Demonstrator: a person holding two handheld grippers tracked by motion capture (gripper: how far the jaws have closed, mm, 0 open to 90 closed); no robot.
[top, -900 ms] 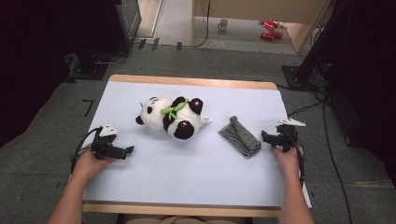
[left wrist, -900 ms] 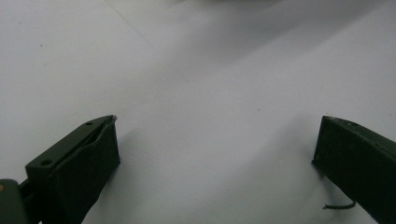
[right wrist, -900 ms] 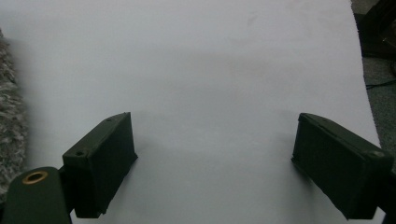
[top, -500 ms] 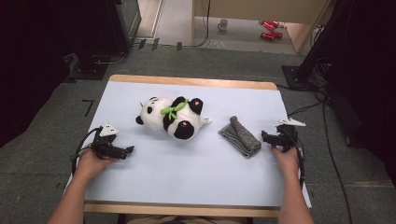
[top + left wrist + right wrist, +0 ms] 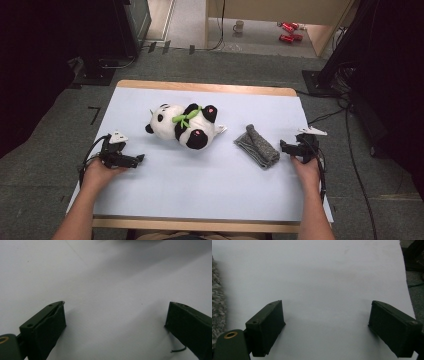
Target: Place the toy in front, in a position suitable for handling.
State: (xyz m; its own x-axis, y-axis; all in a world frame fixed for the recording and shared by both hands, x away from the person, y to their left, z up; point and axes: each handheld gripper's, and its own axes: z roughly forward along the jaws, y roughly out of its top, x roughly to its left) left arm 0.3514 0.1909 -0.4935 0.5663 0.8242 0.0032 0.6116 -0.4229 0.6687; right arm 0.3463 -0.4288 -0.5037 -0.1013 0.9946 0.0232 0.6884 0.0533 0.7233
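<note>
High view with both gripper views. The plush panda (image 5: 184,127) lies on its side a little up and left of the centre of the pale blue table cover (image 5: 200,190), head toward 9 o'clock, feet toward 3 o'clock, with a green bow (image 5: 183,118) at the neck. Just beside its feet, at 4 o'clock from it, lies a folded grey cloth (image 5: 257,146), apart from the toy.

The left gripper (image 5: 136,159) rests on the cover at 8 o'clock from the panda, well apart from it; its own view (image 5: 115,315) shows the jaws spread wide with bare cover between them. The right gripper (image 5: 286,147) rests at 3 o'clock from the cloth, near its far end without touching; its own view (image 5: 327,317) shows the jaws likewise spread and empty, the fuzzy cloth (image 5: 217,302) at the 9 o'clock margin.

Handling, as judged: the panda looks light, soft and compressible, with nothing fragile. A pinch on pile alone would probably slip or only tug the fabric. A firmer hold would close across a narrow stuffed part, such as a leg, an ear or the neck at the bow, where the jaws can span the bulk. The round belly looks too broad for either gripper. The cloth appears limp and light. It is best taken at a folded edge, since it will sag and may unfold when lifted.
</note>
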